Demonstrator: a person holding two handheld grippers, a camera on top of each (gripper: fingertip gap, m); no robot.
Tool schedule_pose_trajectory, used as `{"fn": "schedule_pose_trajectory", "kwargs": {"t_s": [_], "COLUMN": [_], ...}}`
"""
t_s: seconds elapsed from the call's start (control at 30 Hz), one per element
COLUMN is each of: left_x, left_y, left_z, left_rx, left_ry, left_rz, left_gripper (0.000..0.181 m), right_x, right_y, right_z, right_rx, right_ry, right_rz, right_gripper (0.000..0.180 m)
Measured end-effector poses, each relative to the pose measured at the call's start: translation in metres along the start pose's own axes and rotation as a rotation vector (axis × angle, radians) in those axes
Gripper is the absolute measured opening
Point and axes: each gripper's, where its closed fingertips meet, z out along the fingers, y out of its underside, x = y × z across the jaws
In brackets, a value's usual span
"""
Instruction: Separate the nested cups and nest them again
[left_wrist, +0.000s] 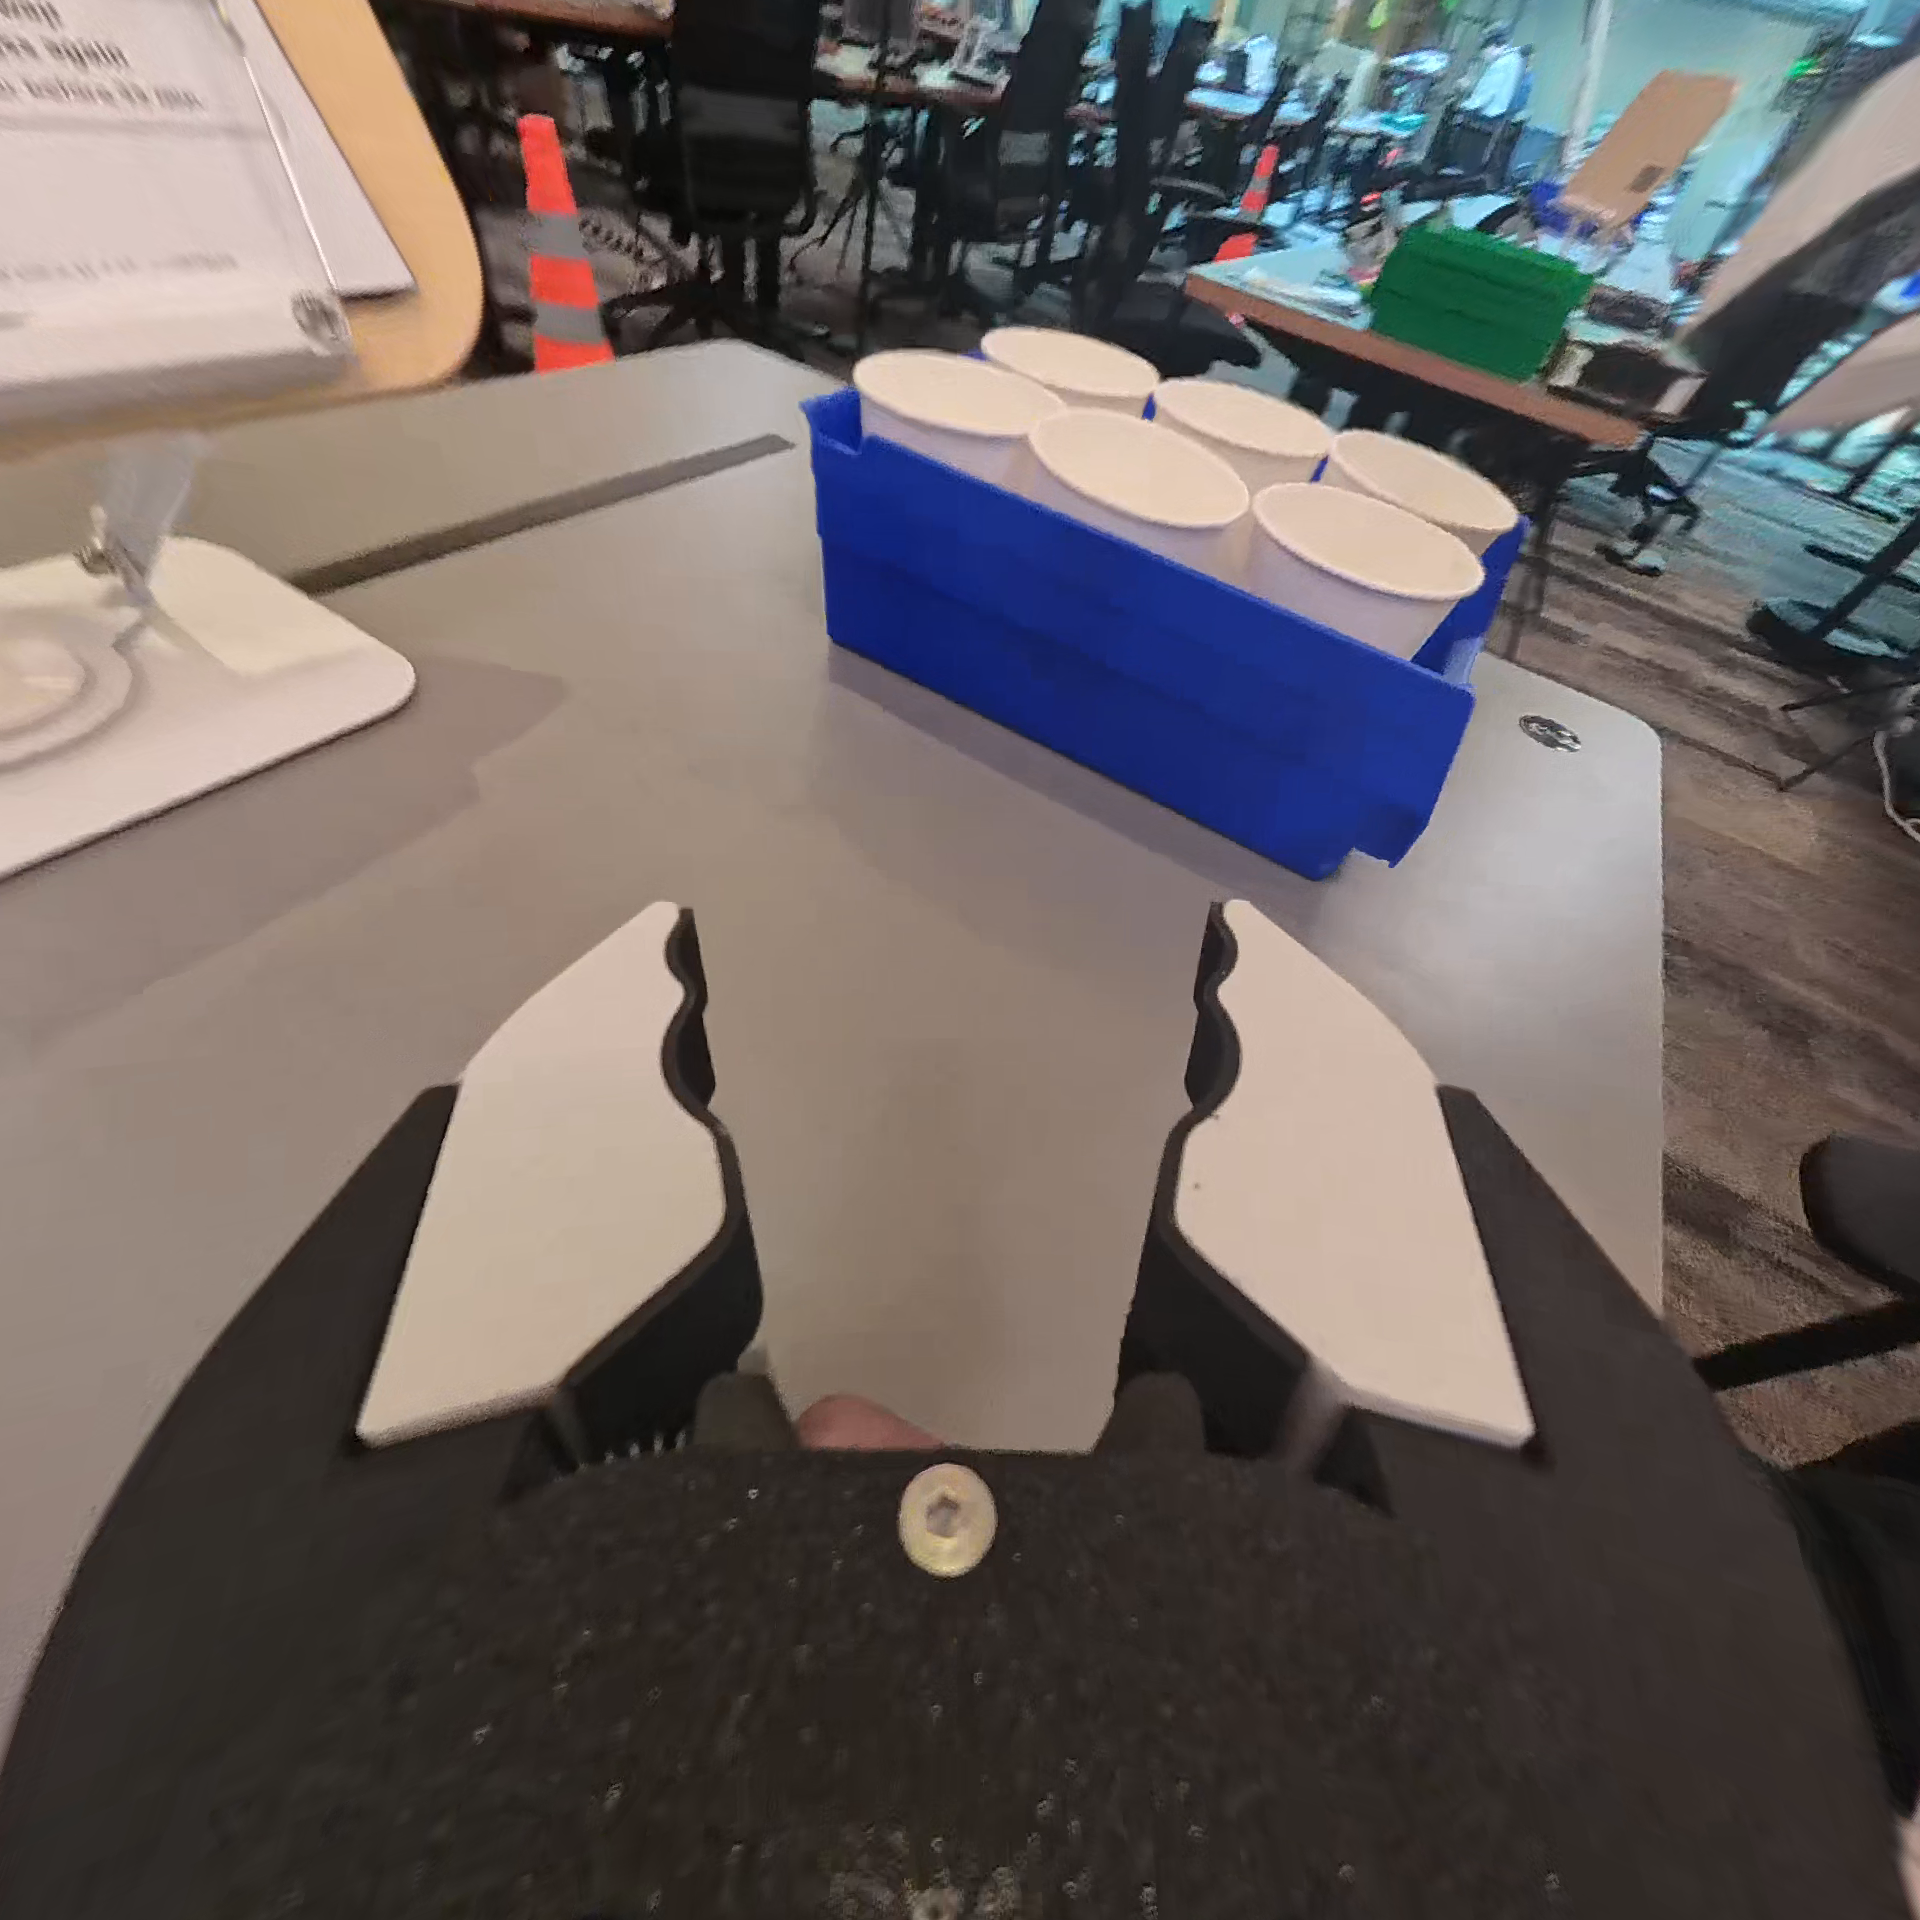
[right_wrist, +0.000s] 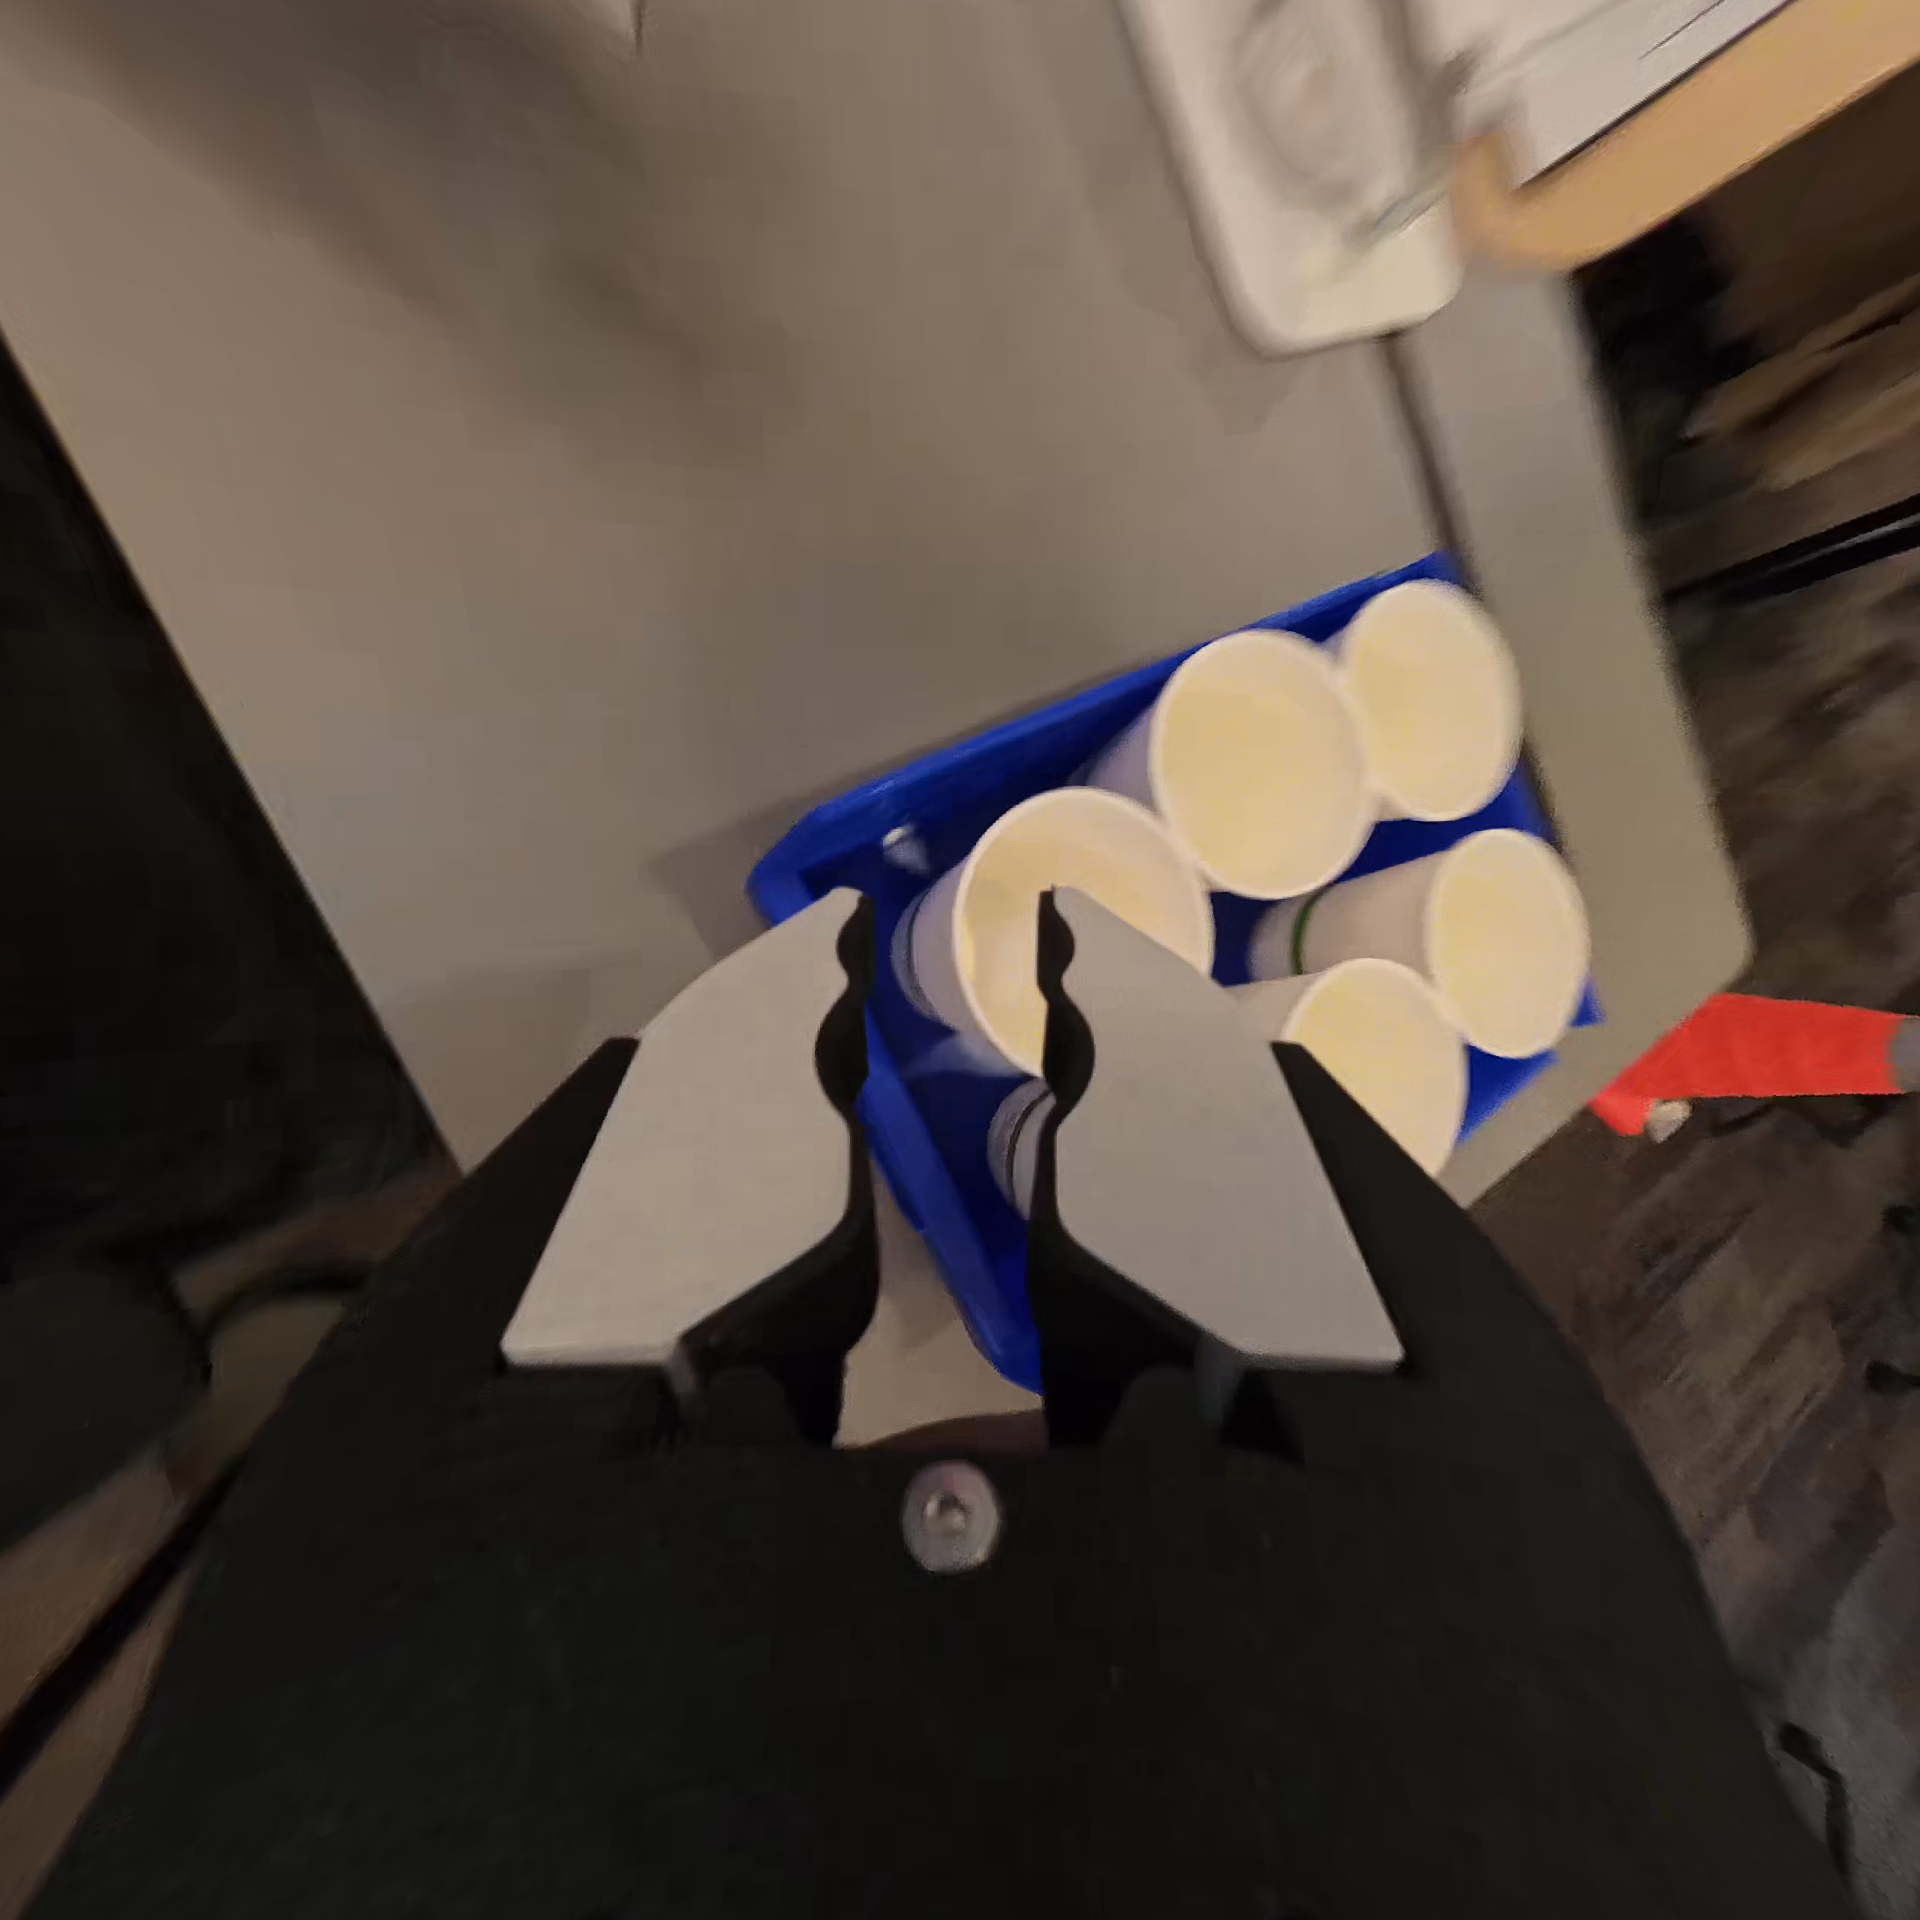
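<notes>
6 white paper cups (left_wrist: 1138, 486) stand packed in the blue bin (left_wrist: 1132, 665), upper centre of the left view. Left gripper (left_wrist: 948, 914) is spread wide and empty; right gripper (right_wrist: 951, 904), narrowly parted, straddles the nearest cup's rim (right_wrist: 1081, 894). Pinching thin paper could crush it or tip neighbouring cups.

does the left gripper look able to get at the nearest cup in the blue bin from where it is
Probably yes. The left gripper is open and empty, with bare grey table between it and the blue bin. The nearest white paper cup stands above the bin's wall, with no other gripper in this view.
</notes>
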Motion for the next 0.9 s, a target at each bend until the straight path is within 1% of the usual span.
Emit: {"fn": "schedule_pose_trajectory", "kwargs": {"t_s": [0.1, 0.17, 0.27, 0.37, 0.43, 0.53, 0.6, 0.63, 0.7, 0.73, 0.77, 0.8, 0.87, 0.9], "left_x": [0.036, 0.072, 0.121, 0.153, 0.163, 0.162, 0.160, 0.158, 0.153, 0.152, 0.153, 0.153, 0.147, 0.141], "left_y": [0.010, 0.016, 0.021, 0.020, 0.015, 0.012, 0.016, 0.017, 0.020, 0.022, 0.022, 0.023, 0.022, 0.022], "left_z": [0.019, 0.039, 0.077, 0.118, 0.139, 0.158, 0.168, 0.171, 0.176, 0.179, 0.182, 0.185, 0.186, 0.185], "left_rx": [-0.035, -0.041, -0.034, -0.010, 0.022, 0.035, 0.022, 0.018, 0.016, 0.014, 0.018, 0.018, 0.026, 0.031], "left_ry": [-0.073, -0.100, -0.178, -0.250, -0.280, -0.371, -0.406, -0.419, -0.445, -0.451, -0.440, -0.432, -0.460, -0.478], "left_rz": [-0.035, -0.083, -0.080, -0.094, -0.147, -0.146, -0.163, -0.180, -0.206, -0.220, -0.239, -0.256, -0.278, -0.289], "left_gripper": [0.091, 0.090, 0.090, 0.083, 0.081, 0.078, 0.073, 0.070, 0.065, 0.063, 0.056, 0.049, 0.044, 0.037], "right_x": [0.011, 0.018, 0.036, 0.051, 0.050, 0.044, 0.044, 0.048, 0.054, 0.053, 0.054, 0.056, 0.058, 0.058], "right_y": [-0.003, 0.016, 0.069, 0.139, 0.171, 0.187, 0.189, 0.190, 0.192, 0.191, 0.191, 0.193, 0.195, 0.196], "right_z": [-0.035, -0.042, -0.027, -0.004, 0.008, 0.022, 0.033, 0.035, 0.039, 0.047, 0.052, 0.053, 0.052, 0.052], "right_rx": [0.213, 0.307, 0.355, 0.355, 0.392, 0.428, 0.380, 0.356, 0.335, 0.328, 0.328, 0.326, 0.335, 0.347], "right_ry": [0.218, 0.323, 0.438, 0.558, 0.584, 0.582, 0.571, 0.595, 0.615, 0.581, 0.566, 0.584, 0.596, 0.591], "right_rz": [0.139, 0.272, 0.538, 0.799, 0.921, 0.982, 0.978, 0.966, 0.969, 0.983, 1.000, 1.002, 1.022, 1.042], "right_gripper": [0.028, 0.031, 0.042, 0.043, 0.041, 0.042, 0.040, 0.039, 0.031, 0.032, 0.038, 0.033, 0.021, 0.017]}}
